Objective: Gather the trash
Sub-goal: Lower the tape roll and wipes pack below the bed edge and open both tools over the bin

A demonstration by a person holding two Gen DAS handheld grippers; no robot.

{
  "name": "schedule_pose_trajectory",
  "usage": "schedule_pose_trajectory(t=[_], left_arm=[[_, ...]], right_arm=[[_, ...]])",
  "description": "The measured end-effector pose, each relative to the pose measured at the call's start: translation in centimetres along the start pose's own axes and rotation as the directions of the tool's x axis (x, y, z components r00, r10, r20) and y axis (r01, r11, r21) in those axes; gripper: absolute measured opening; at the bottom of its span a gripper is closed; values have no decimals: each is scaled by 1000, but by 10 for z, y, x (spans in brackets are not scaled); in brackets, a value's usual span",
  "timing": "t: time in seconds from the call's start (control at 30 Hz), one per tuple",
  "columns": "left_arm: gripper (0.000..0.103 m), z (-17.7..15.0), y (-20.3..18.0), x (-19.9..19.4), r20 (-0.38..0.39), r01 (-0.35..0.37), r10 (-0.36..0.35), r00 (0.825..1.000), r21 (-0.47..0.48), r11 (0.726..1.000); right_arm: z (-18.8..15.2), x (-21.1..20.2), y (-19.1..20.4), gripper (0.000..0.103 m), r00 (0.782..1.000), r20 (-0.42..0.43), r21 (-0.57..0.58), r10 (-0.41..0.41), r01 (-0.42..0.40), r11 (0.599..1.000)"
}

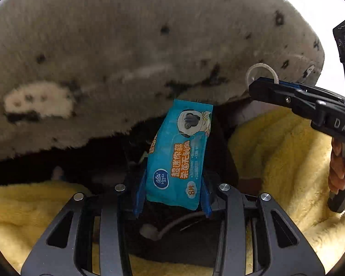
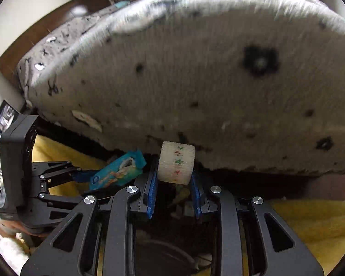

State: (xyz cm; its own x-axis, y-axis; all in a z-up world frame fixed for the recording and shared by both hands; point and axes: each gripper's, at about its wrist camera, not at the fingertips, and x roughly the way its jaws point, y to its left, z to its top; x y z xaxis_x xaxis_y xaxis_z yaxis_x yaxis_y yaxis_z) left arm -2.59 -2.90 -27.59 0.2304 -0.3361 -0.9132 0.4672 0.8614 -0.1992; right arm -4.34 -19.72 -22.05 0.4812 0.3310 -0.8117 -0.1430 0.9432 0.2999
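The left gripper (image 1: 172, 179) is squeezed onto a blue wipes pack (image 1: 179, 154). The pack stands up between the two blue pads (image 1: 140, 191), in the lower middle of the left wrist view. Its top edge almost reaches the fuzzy edge of a big grey spotted blanket (image 1: 126, 46). The blanket fills the whole top half of that view.

The right gripper (image 2: 174, 184) is squeezed onto a small white roll (image 2: 176, 162) with little coloured stars. The roll sits in the middle of the right wrist view, with its top just under the blanket's lower edge. In the left wrist view the right gripper comes in from the right side, and a white loop pokes up past its tips. A hand (image 1: 340, 170) holds its handle at the right edge.

Under both grippers there is a dark open gap (image 1: 172, 241). What lies down in it is hard to make out. A soft yellow blanket (image 1: 283, 151) lies on both sides of the gap, so the open room is narrow. In the right wrist view the left gripper is at the lower left, close beside the right one, with the blue pack sticking out toward the roll.
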Motion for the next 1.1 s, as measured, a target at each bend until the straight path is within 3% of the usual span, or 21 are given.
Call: schedule_pose_trajectory(t=[0.43,0.77,0.87,1.03,1.1], left_arm=[[37,-11,15,50,-167,43,-53,985,-65,997],[38,-12,10,59,-194,45,-52,980,-43,998],[50,-11,11,56,-185,37,-45,982,-45,998],[60,-7,12,48,-165,15,-22,986,-40,999],[72,-4,12,42,-152,-1,-5,988,-37,999]], right_arm=[[-13,43,-10,26,990,-142,41,9,-3,999],[-14,69,-13,28,975,-220,59,3,10,998],[-15,71,-16,48,976,-217,64,1,13,998],[-13,66,-22,58,981,-192,91,-7,25,996],[-11,59,-26,72,985,-169,106,-21,39,994]])
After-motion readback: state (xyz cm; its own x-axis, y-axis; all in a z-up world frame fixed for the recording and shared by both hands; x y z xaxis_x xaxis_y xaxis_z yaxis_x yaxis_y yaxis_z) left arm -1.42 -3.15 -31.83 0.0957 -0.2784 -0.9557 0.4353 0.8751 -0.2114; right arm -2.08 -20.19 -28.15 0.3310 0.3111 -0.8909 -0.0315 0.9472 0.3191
